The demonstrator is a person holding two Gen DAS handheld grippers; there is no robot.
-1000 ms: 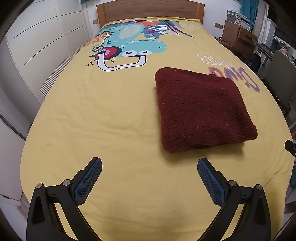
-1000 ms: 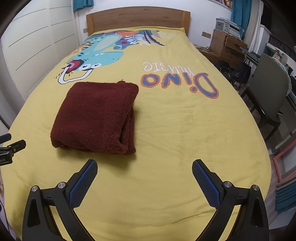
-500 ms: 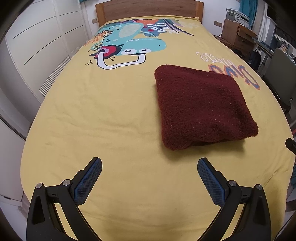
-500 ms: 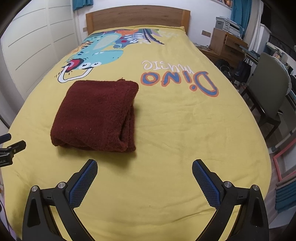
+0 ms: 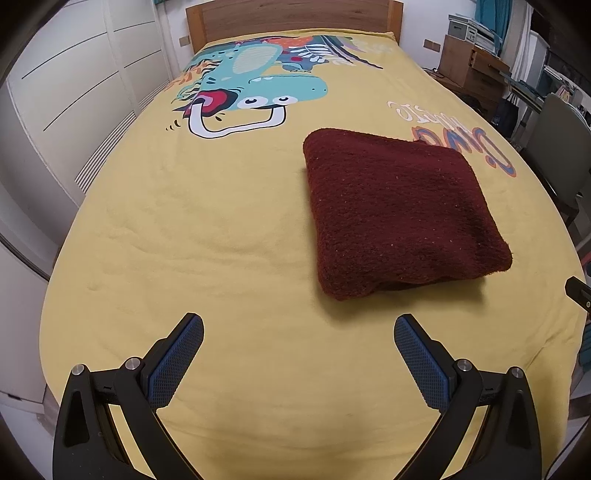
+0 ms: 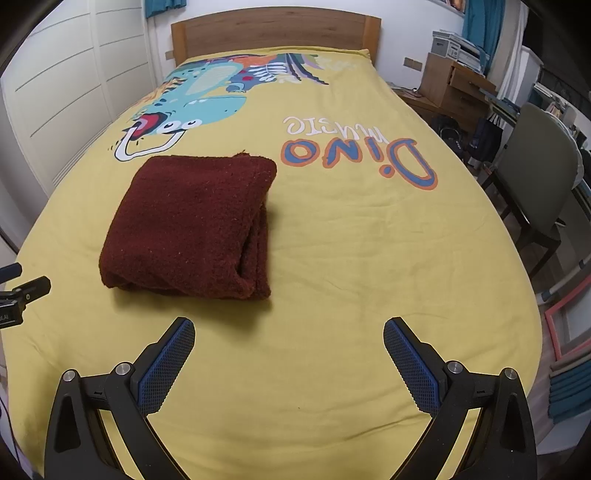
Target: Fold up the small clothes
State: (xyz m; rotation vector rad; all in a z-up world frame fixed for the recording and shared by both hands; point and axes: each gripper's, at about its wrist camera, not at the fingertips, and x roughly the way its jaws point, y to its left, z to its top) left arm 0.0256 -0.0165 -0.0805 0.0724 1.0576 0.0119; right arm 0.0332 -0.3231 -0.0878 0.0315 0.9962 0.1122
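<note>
A dark red fuzzy garment (image 5: 399, 214) lies folded into a thick square on the yellow bed cover (image 5: 221, 229). In the left wrist view it sits ahead and to the right of my left gripper (image 5: 298, 332), which is open and holds nothing. The right wrist view shows the same garment (image 6: 192, 225) ahead and to the left of my right gripper (image 6: 289, 334), also open and bare. Both grippers hover over the cover near the foot of the bed, apart from the cloth. The folded layers face right in the right wrist view.
The cover bears a dinosaur print (image 5: 255, 92) and "Dino music" lettering (image 6: 354, 155). A wooden headboard (image 6: 273, 31) stands at the far end. White wardrobe doors (image 5: 66, 96) line the left side. A chair (image 6: 535, 173) and a wooden desk (image 6: 454, 85) stand to the right.
Both views have shifted slightly; the garment sits a little lower and nearer in the frames. The garment itself has not changed shape and both grippers stay open.
</note>
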